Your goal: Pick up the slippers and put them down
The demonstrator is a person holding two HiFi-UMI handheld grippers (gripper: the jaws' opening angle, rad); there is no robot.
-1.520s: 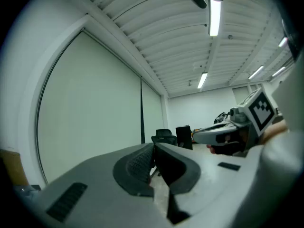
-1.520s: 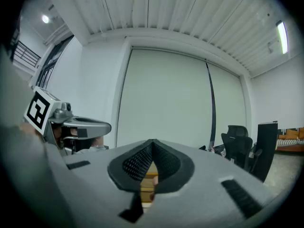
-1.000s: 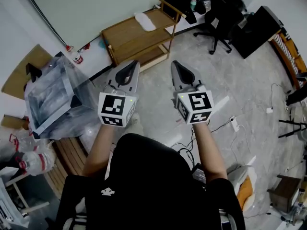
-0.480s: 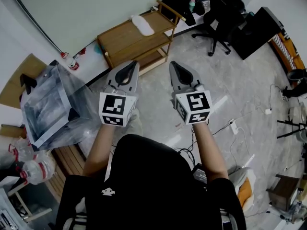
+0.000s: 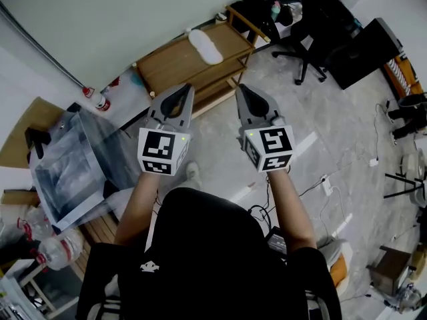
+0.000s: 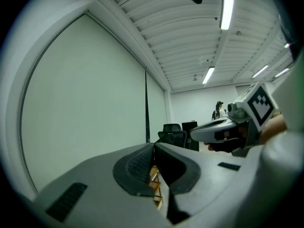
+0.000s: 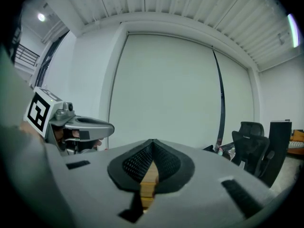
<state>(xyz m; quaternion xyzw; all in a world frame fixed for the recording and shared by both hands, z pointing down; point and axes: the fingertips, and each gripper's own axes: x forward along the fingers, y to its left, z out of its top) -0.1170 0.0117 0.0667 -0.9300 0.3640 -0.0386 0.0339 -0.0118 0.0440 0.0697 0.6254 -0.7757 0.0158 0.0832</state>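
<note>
A white slipper (image 5: 205,47) lies on the top shelf of a low wooden rack (image 5: 170,64) by the wall. My left gripper (image 5: 184,87) and right gripper (image 5: 241,87) are held side by side, level, pointing toward the rack and short of its near edge. Both are shut with nothing between the jaws. In the left gripper view the closed left gripper (image 6: 153,145) shows a slice of the wooden rack (image 6: 156,190) below the tips, and the right gripper (image 6: 214,127) is alongside. The right gripper view has its closed right gripper (image 7: 153,142) over wood (image 7: 148,180). Only one slipper is visible.
A plastic-wrapped box (image 5: 73,172) stands at the left. A black office chair (image 5: 321,24) and dark cabinet (image 5: 363,49) are at the back right. Cables (image 5: 321,179) run across the tiled floor. A bottle (image 5: 101,102) sits by the wall. My white shoe (image 5: 193,174) shows below the grippers.
The rack and slipper have come closer to both grippers as I moved toward them. The jaws of both stayed shut and empty.
</note>
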